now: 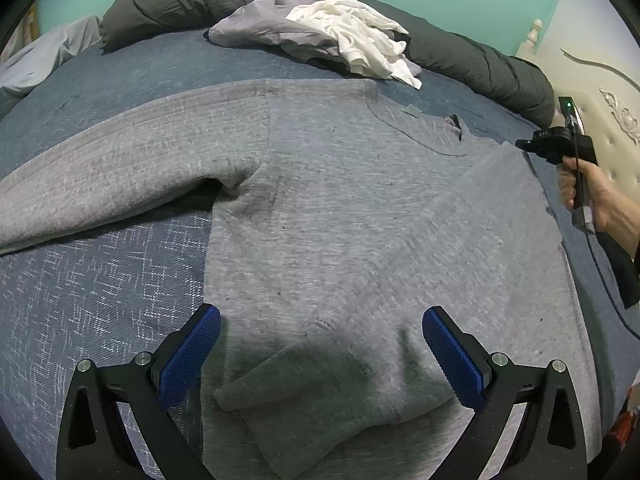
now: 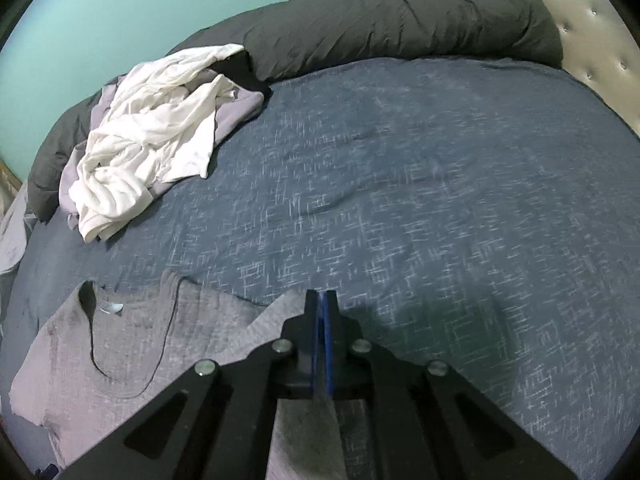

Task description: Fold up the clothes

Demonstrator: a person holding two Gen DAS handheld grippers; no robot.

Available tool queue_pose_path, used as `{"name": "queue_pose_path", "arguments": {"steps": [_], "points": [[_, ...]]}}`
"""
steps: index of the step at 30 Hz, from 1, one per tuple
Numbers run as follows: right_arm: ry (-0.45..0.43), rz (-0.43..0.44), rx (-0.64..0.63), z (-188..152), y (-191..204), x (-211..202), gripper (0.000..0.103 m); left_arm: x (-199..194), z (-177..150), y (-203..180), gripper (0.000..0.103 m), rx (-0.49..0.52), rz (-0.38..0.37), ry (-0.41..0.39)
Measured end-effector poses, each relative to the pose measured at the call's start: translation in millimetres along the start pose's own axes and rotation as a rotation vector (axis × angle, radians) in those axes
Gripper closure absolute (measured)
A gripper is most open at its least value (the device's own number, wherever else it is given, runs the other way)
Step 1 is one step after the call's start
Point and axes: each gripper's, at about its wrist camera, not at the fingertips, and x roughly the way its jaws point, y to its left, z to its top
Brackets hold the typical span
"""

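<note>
A grey sweater (image 1: 340, 208) lies flat, front up, on the blue bedspread (image 1: 100, 280). One sleeve (image 1: 100, 184) stretches out to the left. The other sleeve is folded diagonally across the body, its cuff (image 1: 280, 384) near the hem. My left gripper (image 1: 322, 340) hangs open just above that cuff, touching nothing. At the sweater's right shoulder corner, a hand holds my right gripper (image 1: 522, 145). In the right wrist view this gripper (image 2: 320, 296) is shut, and the sweater (image 2: 120, 352) rises in a peak to its tips, so it pinches the shoulder edge.
A pile of white and lilac clothes (image 1: 352, 40) (image 2: 140, 140) lies at the far side of the bed against a rolled dark duvet (image 1: 180, 0). A cream padded headboard (image 1: 600, 80) stands at the right. Bare bedspread (image 2: 400, 200) spreads beyond the right gripper.
</note>
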Motion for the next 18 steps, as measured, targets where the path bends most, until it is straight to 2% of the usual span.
{"name": "queue_pose_path", "arguments": {"steps": [2, 5, 7, 11, 13, 15, 17, 18], "points": [[0.017, -0.015, -0.004, 0.5, 1.4, 4.7, 0.101, 0.3, 0.0, 0.0, 0.000, 0.002, 0.001, 0.001], [0.035, 0.001, 0.064, 0.9, -10.0, 8.3, 0.101, 0.2, 0.1, 0.7, 0.000, 0.002, 0.000, 0.002], [0.007, 0.017, 0.098, -1.5, -22.3, -3.8, 0.101, 0.2, 0.2, 1.4, 0.000, 0.002, -0.001, 0.005], [0.018, 0.093, 0.085, -22.1, -36.8, -32.8, 0.099, -1.0, 0.2, 3.6, 0.000, -0.001, -0.002, 0.008], [0.034, 0.139, 0.079, -37.7, -42.7, -48.7, 0.095, -2.5, -0.5, 4.5, 0.000, -0.004, -0.005, 0.007], [0.057, 0.187, 0.066, -63.0, -44.3, -64.1, 0.080, -4.5, -0.9, 5.2, 0.000, -0.006, -0.005, 0.003], [0.081, 0.221, 0.063, -84.8, -44.8, -73.8, 0.070, -6.8, -1.6, 6.4, 0.000, -0.011, -0.009, 0.003], [0.094, 0.225, 0.054, -95.2, -44.7, -76.0, 0.070, -7.4, -2.5, 7.0, 0.000, -0.014, -0.012, 0.004]]}}
